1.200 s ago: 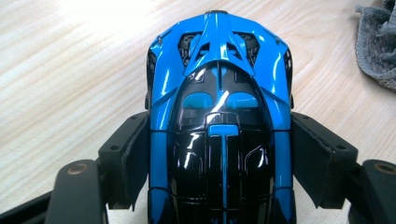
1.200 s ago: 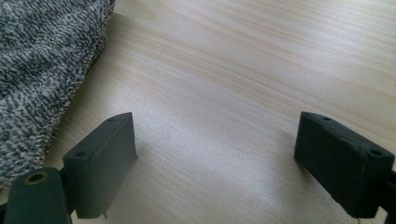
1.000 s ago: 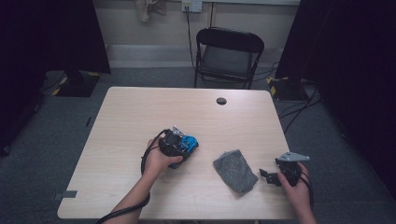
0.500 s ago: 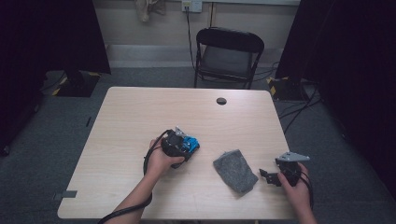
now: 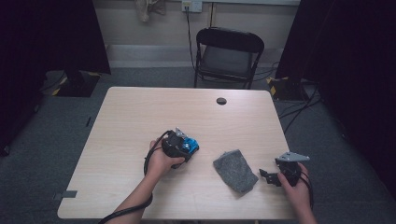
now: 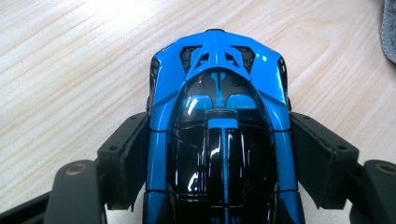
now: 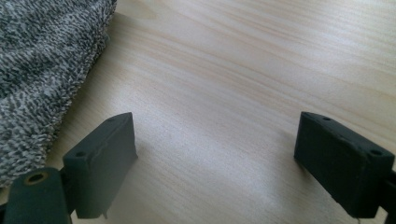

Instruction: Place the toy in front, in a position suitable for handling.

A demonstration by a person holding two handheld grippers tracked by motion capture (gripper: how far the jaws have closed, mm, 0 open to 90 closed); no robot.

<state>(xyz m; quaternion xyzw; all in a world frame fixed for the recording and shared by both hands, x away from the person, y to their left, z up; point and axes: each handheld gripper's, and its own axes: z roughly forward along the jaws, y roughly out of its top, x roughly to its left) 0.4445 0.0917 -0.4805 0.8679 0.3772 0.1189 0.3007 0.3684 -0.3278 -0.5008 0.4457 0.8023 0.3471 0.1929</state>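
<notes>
Gripping the blue toy car (image 6: pixel 219 135) by its flanks near table centre, your left gripper (image 5: pixel 180 145) may let the glossy body slip. Your right gripper (image 7: pixel 229 163) gapes empty; grey cloth (image 5: pixel 235 170) lies at its 9 o'clock. Nothing has shifted since earlier.

The high view looks forward and down from above the person's side, taking in the whole surface (image 5: pixel 140 116) and a chair (image 5: pixel 229 53) beyond. The left tool (image 6: pixel 219 154) view sits very close, facing along a blue toy car (image 6: pixel 219 93) — the car (image 5: pixel 189 145) seen mid-surface from above. The right tool (image 7: pixel 215 154) view skims low over the wood; its grey cloth (image 7: pixel 42 60) is shared too — the high view shows it (image 5: pixel 235 170) between both hands.
</notes>
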